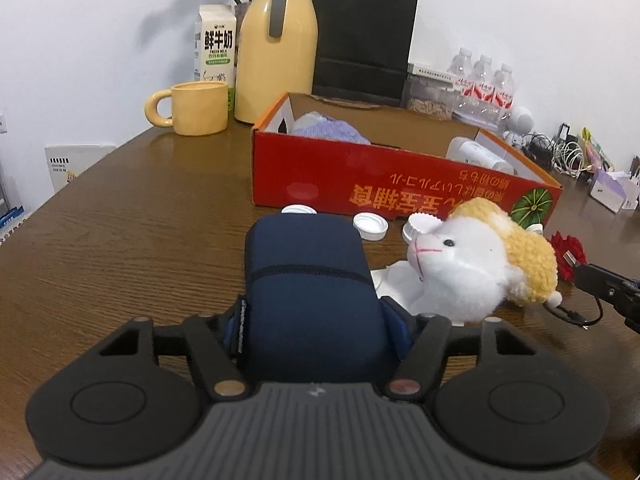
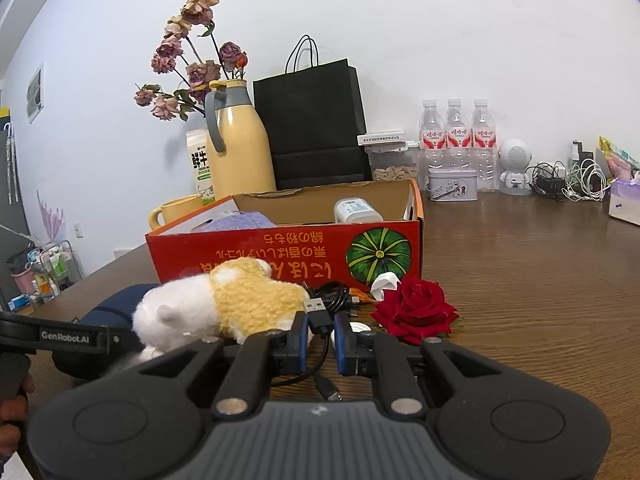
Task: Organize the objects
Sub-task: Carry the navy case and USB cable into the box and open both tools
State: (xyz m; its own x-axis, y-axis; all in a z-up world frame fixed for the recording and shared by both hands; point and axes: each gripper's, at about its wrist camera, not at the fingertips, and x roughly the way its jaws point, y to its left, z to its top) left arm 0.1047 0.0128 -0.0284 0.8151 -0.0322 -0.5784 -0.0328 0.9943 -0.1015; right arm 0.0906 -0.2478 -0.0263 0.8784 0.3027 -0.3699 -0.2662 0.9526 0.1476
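Crowding red box (image 1: 360, 176): lamb toy (image 1: 476, 264), caps (image 1: 370, 226), left claw (image 1: 320, 320) clasping navy pouch (image 1: 308, 272), right claw (image 2: 320, 334) clenched on cable (image 2: 320, 316).

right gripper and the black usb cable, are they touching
Touching. The right wrist view shows the right gripper with its blue pads closed on the black usb cable, whose plug sticks out just past the fingertips.

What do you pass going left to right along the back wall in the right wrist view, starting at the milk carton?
Milk carton → yellow thermos jug → black paper bag → three water bottles → white robot figure → tangle of chargers and cables.
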